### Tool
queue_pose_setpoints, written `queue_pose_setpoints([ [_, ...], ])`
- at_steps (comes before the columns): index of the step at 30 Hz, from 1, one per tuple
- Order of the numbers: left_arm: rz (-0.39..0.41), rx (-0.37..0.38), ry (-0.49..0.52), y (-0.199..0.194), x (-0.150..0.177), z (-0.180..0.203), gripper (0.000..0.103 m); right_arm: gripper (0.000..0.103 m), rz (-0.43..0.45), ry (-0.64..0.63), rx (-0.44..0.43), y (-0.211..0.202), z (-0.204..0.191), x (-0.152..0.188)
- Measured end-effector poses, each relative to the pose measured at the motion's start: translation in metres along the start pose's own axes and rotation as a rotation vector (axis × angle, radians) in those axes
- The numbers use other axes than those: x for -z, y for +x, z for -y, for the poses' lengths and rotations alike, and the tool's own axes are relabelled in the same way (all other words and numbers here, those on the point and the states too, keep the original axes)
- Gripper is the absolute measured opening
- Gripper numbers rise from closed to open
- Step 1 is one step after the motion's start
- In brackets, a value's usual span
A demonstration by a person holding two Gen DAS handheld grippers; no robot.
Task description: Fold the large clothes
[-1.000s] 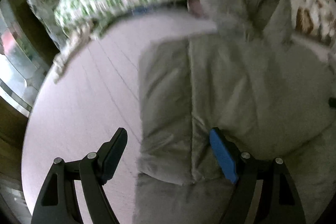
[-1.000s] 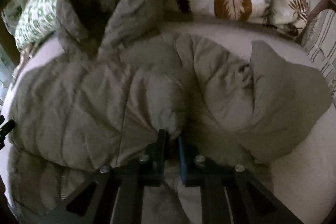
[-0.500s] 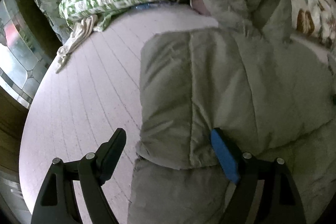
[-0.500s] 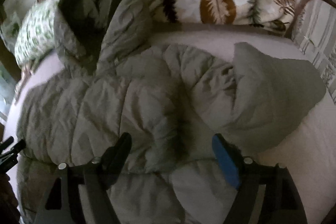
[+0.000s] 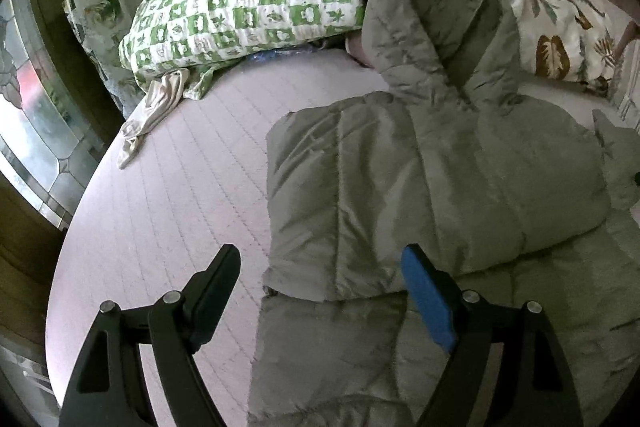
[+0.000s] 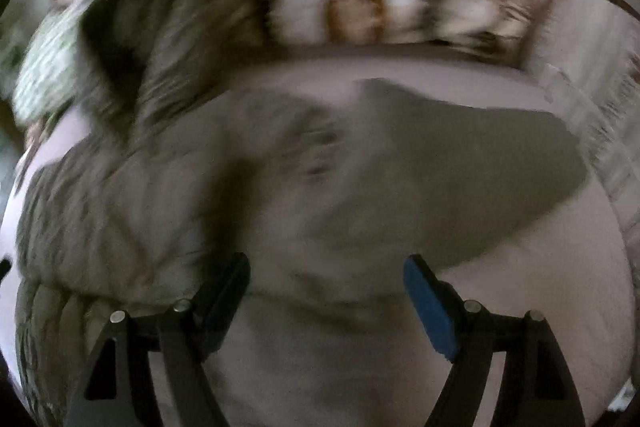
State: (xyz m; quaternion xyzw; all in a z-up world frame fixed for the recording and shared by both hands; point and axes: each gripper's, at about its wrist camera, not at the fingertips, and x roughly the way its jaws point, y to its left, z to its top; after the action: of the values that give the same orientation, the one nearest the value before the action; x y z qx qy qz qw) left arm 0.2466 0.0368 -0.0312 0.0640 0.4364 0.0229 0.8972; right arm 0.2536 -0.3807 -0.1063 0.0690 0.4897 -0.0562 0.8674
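Observation:
A large grey-green puffer jacket (image 5: 420,187) lies on a bed's pale quilted mattress (image 5: 172,195), its hood (image 5: 432,27) up against the pillows and one side folded over the body. My left gripper (image 5: 320,275) hangs open just above the folded left edge, touching nothing. The right wrist view is blurred: the same jacket (image 6: 280,187) spreads below, a sleeve (image 6: 480,163) sticking out to the right. My right gripper (image 6: 326,281) is open over the jacket's lower part, with no cloth pinched between its fingers.
A green-and-white checked pillow (image 5: 248,7) and a leaf-print duvet (image 5: 552,27) lie at the head of the bed. A beige cloth (image 5: 156,107) trails beside the pillow. A stained-glass window (image 5: 28,131) borders the left side. Bare mattress (image 6: 560,267) shows right of the sleeve.
My right gripper let go of the jacket fabric and opened wide, then drew back and to the right. My left gripper stayed open and pulled back and up from the folded edge.

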Motion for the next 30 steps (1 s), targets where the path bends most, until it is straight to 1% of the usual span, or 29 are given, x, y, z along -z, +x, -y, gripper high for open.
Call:
queue_pose_setpoints([
  [3, 0.019, 0.023, 0.004, -0.011, 0.012, 0.012, 0.083, 0.082, -0.018, 0.116, 0.076, 0.006, 0.065, -0.005],
  [5, 0.023, 0.021, 0.027, -0.013, 0.020, 0.020, 0.083, 0.082, -0.030, 0.198, 0.101, 0.011, 0.104, -0.005],
  [9, 0.025, 0.018, 0.050, -0.016, 0.030, 0.035, 0.083, 0.082, -0.038, 0.345, 0.127, 0.023, 0.170, -0.006],
  [11, 0.026, 0.018, 0.051, -0.016, 0.033, 0.040, 0.083, 0.082, -0.043, 0.417, 0.129, 0.033, 0.197, -0.007],
  [12, 0.025, 0.016, 0.052, -0.016, 0.033, 0.042, 0.083, 0.082, -0.043, 0.448, 0.121, 0.039, 0.208, -0.008],
  [15, 0.018, 0.018, 0.053, -0.013, 0.034, 0.047, 0.083, 0.082, -0.023, 0.576, 0.060, 0.057, 0.245, -0.009],
  [18, 0.002, 0.018, 0.054, -0.006, 0.033, 0.051, 0.083, 0.081, 0.005, 0.736, -0.010, 0.078, 0.273, -0.010],
  [20, -0.010, 0.019, 0.054, -0.001, 0.033, 0.053, 0.083, 0.081, 0.017, 0.815, -0.028, 0.088, 0.283, -0.010],
  [21, -0.016, 0.019, 0.053, 0.002, 0.034, 0.054, 0.083, 0.079, 0.030, 0.833, -0.022, 0.090, 0.285, -0.012],
  [22, -0.021, 0.018, 0.052, 0.005, 0.034, 0.055, 0.083, 0.077, 0.042, 0.843, -0.007, 0.091, 0.286, -0.017],
  [23, -0.028, 0.015, 0.051, 0.007, 0.035, 0.055, 0.083, 0.065, 0.043, 0.835, 0.017, 0.092, 0.284, -0.021],
  [24, -0.035, 0.017, 0.048, 0.010, 0.035, 0.056, 0.083, 0.050, 0.041, 0.819, 0.032, 0.096, 0.282, -0.027],
  [25, -0.041, 0.019, 0.044, 0.013, 0.036, 0.056, 0.083, 0.047, 0.035, 0.800, 0.036, 0.099, 0.279, -0.033],
  [26, -0.043, 0.019, 0.041, 0.014, 0.037, 0.056, 0.083, 0.047, 0.028, 0.785, 0.045, 0.101, 0.276, -0.037],
  [27, -0.043, 0.020, 0.039, 0.014, 0.038, 0.055, 0.083, 0.044, 0.026, 0.774, 0.050, 0.103, 0.274, -0.039],
  [28, -0.040, 0.021, 0.038, 0.013, 0.039, 0.054, 0.083, 0.037, 0.031, 0.765, 0.045, 0.102, 0.273, -0.041],
  [30, -0.033, 0.021, 0.039, 0.009, 0.040, 0.052, 0.083, 0.019, 0.052, 0.762, 0.032, 0.099, 0.272, -0.041],
])
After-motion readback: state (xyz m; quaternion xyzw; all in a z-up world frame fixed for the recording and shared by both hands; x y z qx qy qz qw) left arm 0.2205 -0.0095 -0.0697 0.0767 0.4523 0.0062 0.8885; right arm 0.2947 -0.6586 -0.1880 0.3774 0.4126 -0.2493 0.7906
